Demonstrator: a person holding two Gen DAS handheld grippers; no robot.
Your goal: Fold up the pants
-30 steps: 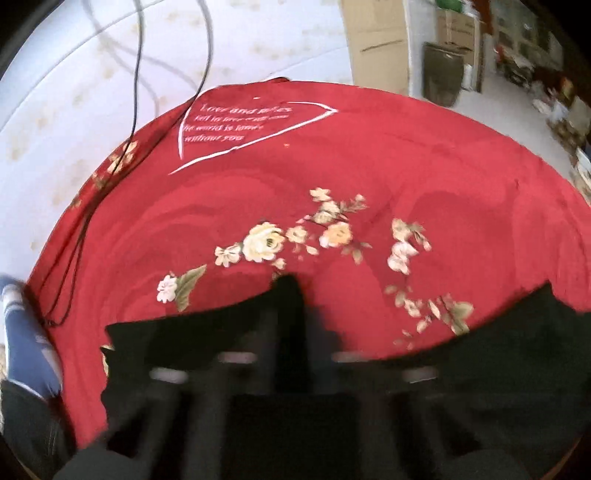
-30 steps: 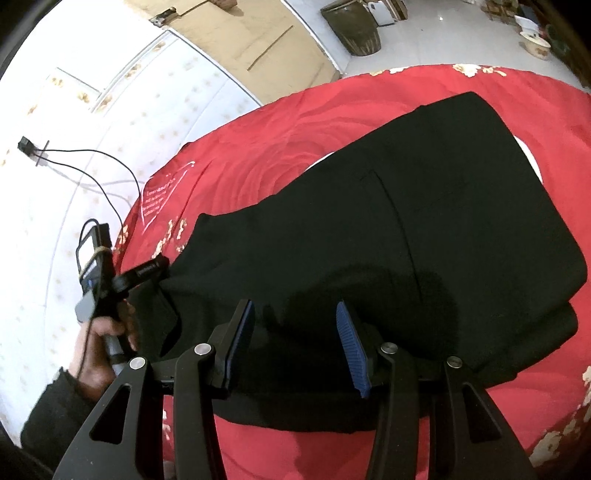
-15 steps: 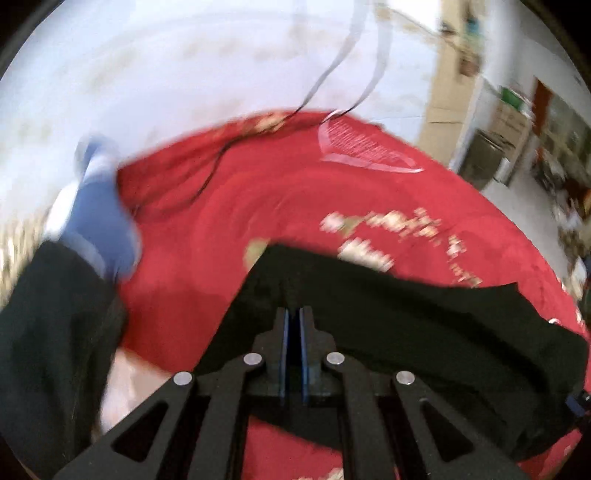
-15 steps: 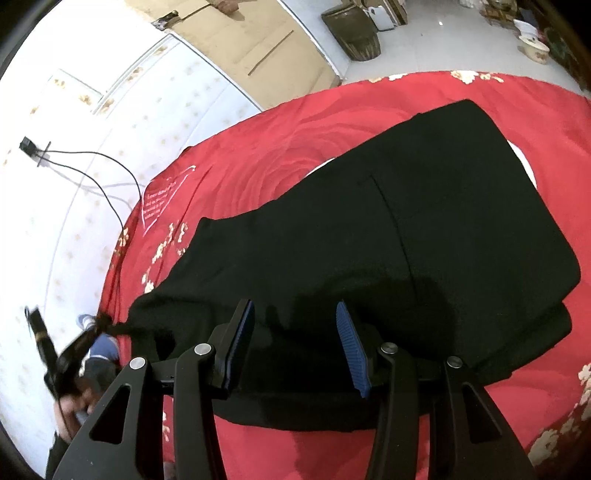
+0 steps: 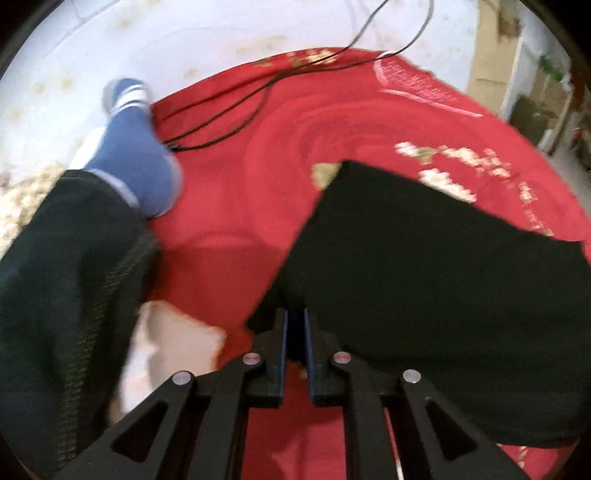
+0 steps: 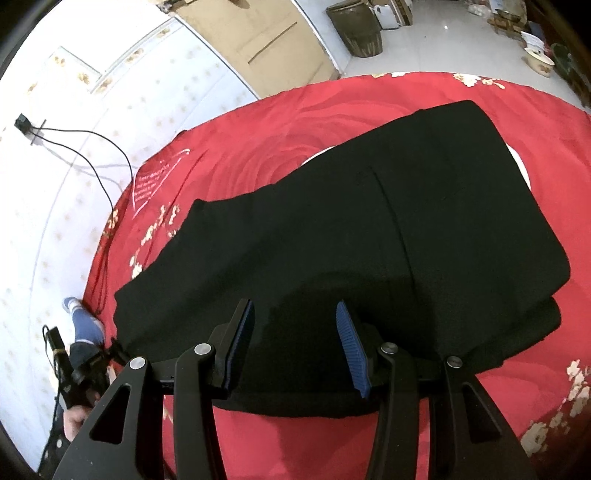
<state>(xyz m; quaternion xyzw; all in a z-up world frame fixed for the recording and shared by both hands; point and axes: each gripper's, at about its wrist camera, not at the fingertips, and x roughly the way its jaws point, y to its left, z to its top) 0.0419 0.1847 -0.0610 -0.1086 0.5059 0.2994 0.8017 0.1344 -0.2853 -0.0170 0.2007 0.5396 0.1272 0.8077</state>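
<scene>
Clamped narrow, my left gripper (image 5: 294,338) pinches the corner of the black pants (image 5: 436,280) at the hem end, with only a thin blue-padded slit between its fingers. My right gripper (image 6: 295,341) hangs wide open above the near edge of the pants, its ribbed blue pads (image 6: 351,350) touching nothing that I can see.

The pants lie on a red blanket (image 5: 240,192) printed with pale flowers and a white outline with lettering. Black cables (image 5: 229,110) trail from the wall across the blanket's far corner. Close to my left gripper are my dark trouser leg (image 5: 62,295) and my foot in a blue sock (image 5: 136,162), at the blanket's edge, near but apart from the pants.

Only the right wrist view shows the whole garment (image 6: 351,240): it is spread across the blanket with a doubled layer at its right end, and my left gripper (image 6: 88,369) appears small at the lower left corner. It also shows a wooden door (image 6: 258,40) and a dark pot (image 6: 360,31) on the tiled floor beyond. The left wrist view alone shows the pinch up close, though it is smeared by motion.

Since a second ago my left gripper has swung from facing the middle of the blanket toward its edge, dragging the hem corner along. My right gripper has stayed open in the same place over the pants.
</scene>
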